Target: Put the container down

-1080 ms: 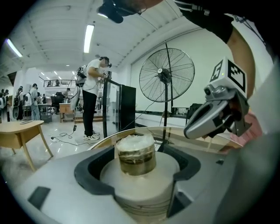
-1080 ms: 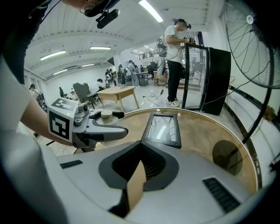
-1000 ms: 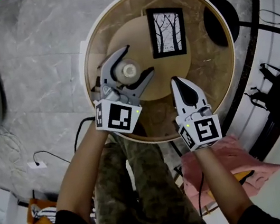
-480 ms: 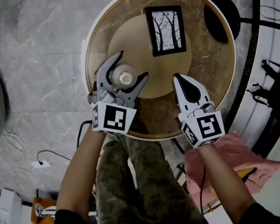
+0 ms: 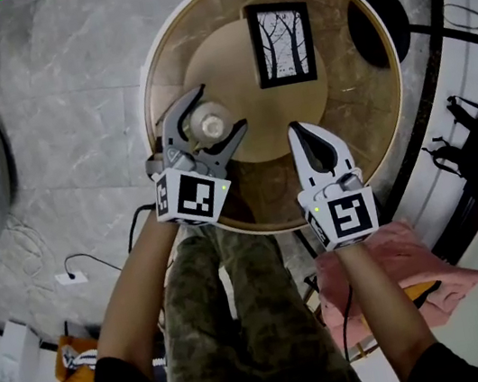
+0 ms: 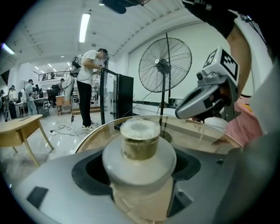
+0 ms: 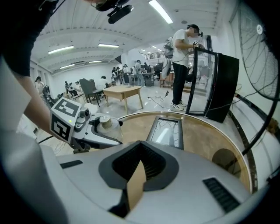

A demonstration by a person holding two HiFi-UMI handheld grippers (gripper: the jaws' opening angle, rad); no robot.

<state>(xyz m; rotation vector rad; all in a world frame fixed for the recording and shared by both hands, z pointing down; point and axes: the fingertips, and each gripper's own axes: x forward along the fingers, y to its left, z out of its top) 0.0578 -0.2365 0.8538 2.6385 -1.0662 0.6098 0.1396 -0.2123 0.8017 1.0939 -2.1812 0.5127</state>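
While the left tool [image 5: 221,110] clamps both jaws on the container [image 5: 209,127], the container sits right between them. Its body is pinched at either side, and its neck and pale cap stand clear above the jaws. It is upright, with no tilt seen.

Tool and container are over the near left part of the round glass table [image 5: 366,131], inside its rim. Cannot tell whether the base touches the glass or hangs just above it. The left gripper view has the container filling the middle: wide pale shoulder, tan neck, whitish cap on top.

Further over, the right tool [image 5: 307,140] has its jaws pressed together with nothing in them. It is above the near edge of the table, to the right of the container and apart from it, tip toward the table's middle.

At the far side of the table a picture frame [image 5: 283,43] with bare trees lies flat, well apart from both tools. Below the right forearm is a pink cloth [image 5: 404,271], and behind the table a standing fan [image 6: 165,65]
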